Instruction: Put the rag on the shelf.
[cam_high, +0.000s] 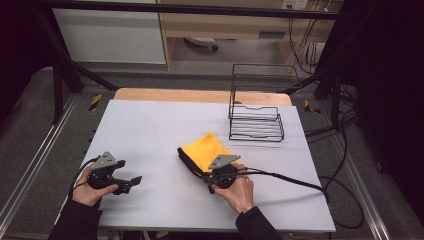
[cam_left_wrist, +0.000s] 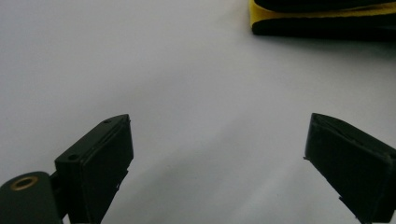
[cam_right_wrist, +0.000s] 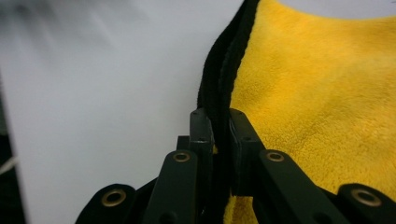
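A folded yellow cloth (cam_high: 205, 148) with a black underside lies near the middle of the white table (cam_high: 150, 130). My right gripper (cam_high: 209, 176) sits at the cloth's near edge. In the right gripper view its jaws are shut on the black edge of the cloth (cam_right_wrist: 308, 93), pinched at my right gripper (cam_right_wrist: 220, 122). My left gripper (cam_high: 134, 182) rests low on the table at the front left, well apart from the cloth. In the left gripper view my left gripper (cam_left_wrist: 217, 140) has its jaws wide apart with bare table between them. The cloth (cam_left_wrist: 322, 18) lies farther off at the upper right.
A black wire rack (cam_high: 256, 115) stands at the back right of the table. A black cable (cam_high: 290, 179) trails from my right gripper across the table to the right edge. A wooden strip (cam_high: 200, 95) runs along the table's far edge.
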